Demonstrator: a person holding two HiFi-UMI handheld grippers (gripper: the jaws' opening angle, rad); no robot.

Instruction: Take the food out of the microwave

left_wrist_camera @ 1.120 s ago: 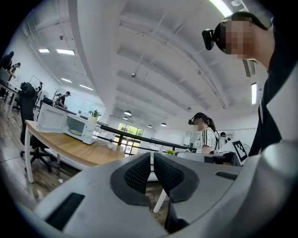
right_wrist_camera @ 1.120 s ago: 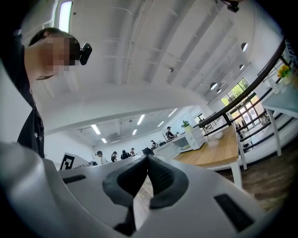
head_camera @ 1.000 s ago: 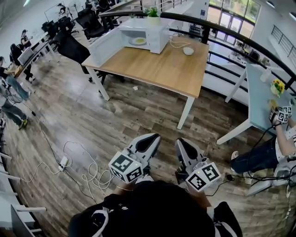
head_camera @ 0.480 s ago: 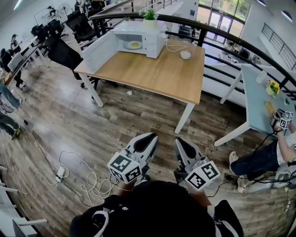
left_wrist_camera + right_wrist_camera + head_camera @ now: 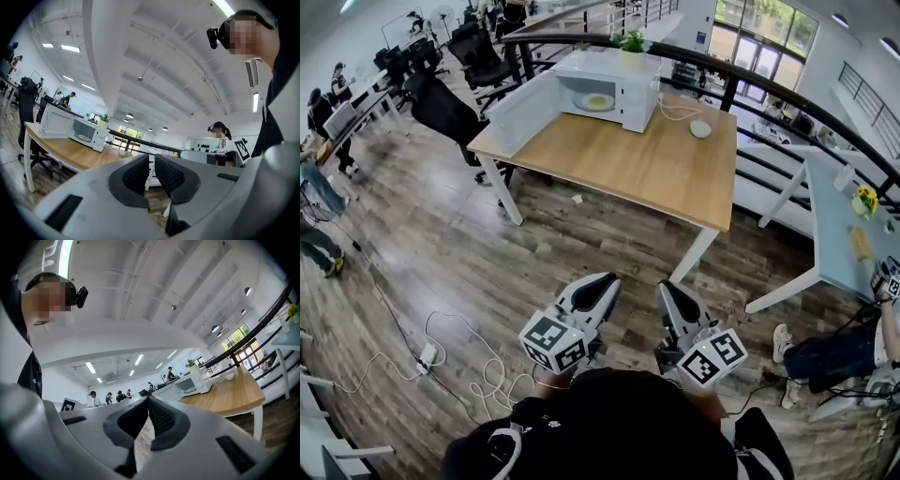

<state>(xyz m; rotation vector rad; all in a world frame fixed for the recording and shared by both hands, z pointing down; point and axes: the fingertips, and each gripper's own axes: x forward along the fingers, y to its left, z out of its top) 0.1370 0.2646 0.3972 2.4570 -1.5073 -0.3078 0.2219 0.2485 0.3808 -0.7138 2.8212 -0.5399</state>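
Seen from the head view alone: left gripper (image 5: 602, 281) and right gripper (image 5: 668, 289) held low and side by side over the wood floor (image 5: 487, 253), well apart from the table (image 5: 647, 164). Told only by the gripper views: right one clenched on nothing, pads (image 5: 161, 420) meeting at the tips; left one drawn all but together, a thin slit between its pads (image 5: 137, 176), nothing in it. Also only there: ceiling strip lights overhead, and in the left gripper view a seated person (image 5: 224, 140) wearing a headset.

At the table's far end, a white microwave (image 5: 628, 84) with its door (image 5: 523, 111) swung wide to the left. Inside it, on a pale plate, the food (image 5: 598, 100), yellow and flat, of a kind too small to tell. Small and distant in both gripper views, same open oven, same plate.

On top of the microwave, a potted plant (image 5: 630, 42). Beside it on the table, a coiled white cord (image 5: 673, 111) and a small white bowl-like thing (image 5: 700, 128). Behind, a black railing (image 5: 787, 94). Near the open door, a black office chair (image 5: 441, 108). On the floor left of the grippers, loose white cable (image 5: 492, 375). To the right, a pale blue table (image 5: 848, 234).
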